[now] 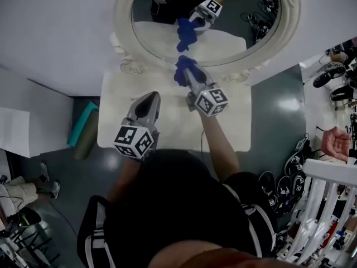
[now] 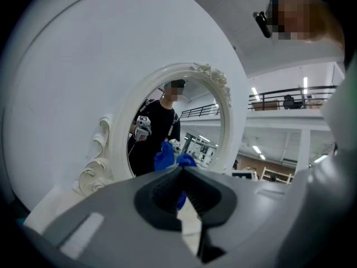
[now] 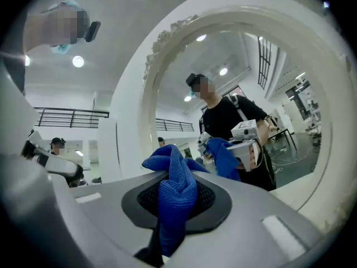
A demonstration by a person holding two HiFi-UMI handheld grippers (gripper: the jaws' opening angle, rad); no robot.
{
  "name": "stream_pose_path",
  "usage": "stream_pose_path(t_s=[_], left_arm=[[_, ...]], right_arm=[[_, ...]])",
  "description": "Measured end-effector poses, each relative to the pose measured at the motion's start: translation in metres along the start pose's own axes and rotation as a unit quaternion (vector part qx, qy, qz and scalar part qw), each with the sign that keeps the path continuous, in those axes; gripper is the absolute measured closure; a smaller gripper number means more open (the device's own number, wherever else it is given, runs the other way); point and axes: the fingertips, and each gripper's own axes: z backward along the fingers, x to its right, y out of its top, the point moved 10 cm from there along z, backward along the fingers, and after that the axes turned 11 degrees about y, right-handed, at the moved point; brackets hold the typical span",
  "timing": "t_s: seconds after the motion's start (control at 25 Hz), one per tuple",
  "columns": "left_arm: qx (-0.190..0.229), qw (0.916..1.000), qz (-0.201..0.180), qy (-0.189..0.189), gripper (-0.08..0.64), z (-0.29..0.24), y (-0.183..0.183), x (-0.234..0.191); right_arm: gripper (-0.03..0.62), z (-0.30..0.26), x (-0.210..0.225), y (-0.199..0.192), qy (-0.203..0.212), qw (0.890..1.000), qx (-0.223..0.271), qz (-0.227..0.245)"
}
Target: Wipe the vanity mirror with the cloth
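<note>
White worktop (image 1: 167, 124) lay below the oval vanity mirror (image 1: 125, 32). Right gripper (image 1: 189, 78) clamped the blue cloth (image 1: 182, 71) close by the mirror's lower rim, while left gripper (image 1: 150, 98) hovered nearby, jaws together, empty.

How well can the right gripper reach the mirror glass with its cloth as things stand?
Probably yes: the right gripper, shut on the blue cloth, sits near the mirror's lower rim, with nothing seen between them.

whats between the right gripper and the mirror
The crumpled blue microfibre cloth, pinched in the right gripper, sits ahead of its jaws toward the oval white-framed vanity mirror; the right gripper view shows it.
</note>
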Motion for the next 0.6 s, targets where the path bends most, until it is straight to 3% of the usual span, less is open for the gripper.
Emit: stream_pose_path(t_s=[0.24,0.6], left_arm=[[0.029,0.9994,-0.016,-0.005,0.551,-0.007,0.013,0.009],[0.061,0.9978,-0.024,0.002,0.552,-0.013,0.021,0.012]], right_arm=[[0.546,0.024,-0.025,0.021,-0.080,0.996,0.037,0.004],[0.546,0.050,-0.055,0.041,-0.143,0.987,0.066,0.040]])
